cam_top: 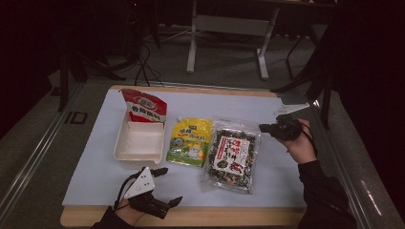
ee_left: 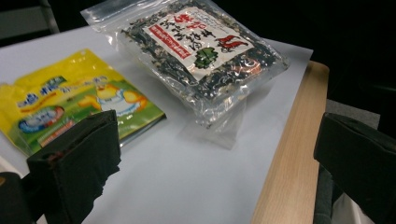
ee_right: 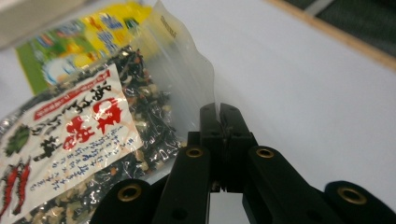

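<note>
My right claw (ee_right: 219, 122) is pinched shut on the clear edge of the seaweed bag (ee_right: 79, 144), near the bench's right edge. Light, floppy, slippery film; grip the seam. My left claw (cam_top: 160, 187) is open, empty.

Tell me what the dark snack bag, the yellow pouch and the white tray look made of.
Dark snack bag: clear, glossy plastic film, contents visible, edge crinkled where the right gripper pinches it. Yellow pouch: printed, shiny plastic, probably laminated film. White tray: matte, stiff walls, likely plastic or foam; cannot tell which.
</note>
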Motion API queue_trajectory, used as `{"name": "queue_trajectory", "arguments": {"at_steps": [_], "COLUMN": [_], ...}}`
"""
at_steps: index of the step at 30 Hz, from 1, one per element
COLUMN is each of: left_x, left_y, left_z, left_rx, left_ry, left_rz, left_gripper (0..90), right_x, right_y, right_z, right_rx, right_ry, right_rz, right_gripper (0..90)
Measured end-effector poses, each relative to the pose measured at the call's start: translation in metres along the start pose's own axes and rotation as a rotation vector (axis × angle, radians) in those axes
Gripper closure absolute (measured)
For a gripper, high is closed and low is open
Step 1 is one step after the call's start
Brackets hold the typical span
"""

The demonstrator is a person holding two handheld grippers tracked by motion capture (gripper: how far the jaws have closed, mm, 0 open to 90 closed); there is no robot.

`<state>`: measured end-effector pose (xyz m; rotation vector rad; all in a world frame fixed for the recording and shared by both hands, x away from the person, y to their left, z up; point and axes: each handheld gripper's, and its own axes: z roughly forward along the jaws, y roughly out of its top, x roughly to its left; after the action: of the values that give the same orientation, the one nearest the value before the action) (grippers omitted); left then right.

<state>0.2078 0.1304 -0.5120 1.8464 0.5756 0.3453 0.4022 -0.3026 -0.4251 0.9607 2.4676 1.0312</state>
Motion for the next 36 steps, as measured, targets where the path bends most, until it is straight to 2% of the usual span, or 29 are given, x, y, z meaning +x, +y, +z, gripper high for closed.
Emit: {"name": "queue_trajectory", "arguments": {"at_steps": [3,7,10,15,20,23,27,31,34,36], "left_x": [0.0,0.002,0.004,0.006,0.009,0.009,0.01,0.014,0.016,0.016], "left_y": [0.004,0.011,0.014,0.019,0.021,0.023,0.022,0.02,0.02,0.019], "left_z": [-0.001,0.0,0.003,0.007,0.011,0.015,0.019,0.02,0.021,0.022], "left_rx": [-0.018,0.004,0.013,0.026,0.025,0.043,0.065,0.053,0.056,0.053], "left_ry": [0.01,0.032,0.006,-0.01,-0.02,-0.015,-0.036,-0.055,-0.052,-0.064], "left_rz": [0.0,-0.021,-0.053,-0.055,-0.063,-0.059,-0.062,-0.088,-0.086,-0.092], "left_gripper": [1.7,3.1,3.0,3.0,3.1,3.0,3.0,3.1,3.2,3.2], "right_x": [0.009,0.023,0.036,0.052,0.066,0.077,0.09,0.104,0.116,0.126], "right_y": [0.009,0.02,0.027,0.038,0.046,0.05,0.054,0.058,0.062,0.065], "right_z": [-0.011,-0.023,-0.029,-0.041,-0.051,-0.057,-0.063,-0.073,-0.08,-0.083], "right_rx": [-0.047,-0.078,-0.093,-0.13,-0.16,-0.179,-0.199,-0.225,-0.244,-0.257], "right_ry": [0.015,0.024,0.031,0.043,0.079,0.093,0.105,0.127,0.152,0.168], "right_rz": [-0.026,-0.079,-0.118,-0.165,-0.199,-0.23,-0.27,-0.312,-0.345,-0.369], "right_gripper": [90.0,90.0,90.0,90.0,90.0,90.0,89.9,90.0,89.9,90.0]}}
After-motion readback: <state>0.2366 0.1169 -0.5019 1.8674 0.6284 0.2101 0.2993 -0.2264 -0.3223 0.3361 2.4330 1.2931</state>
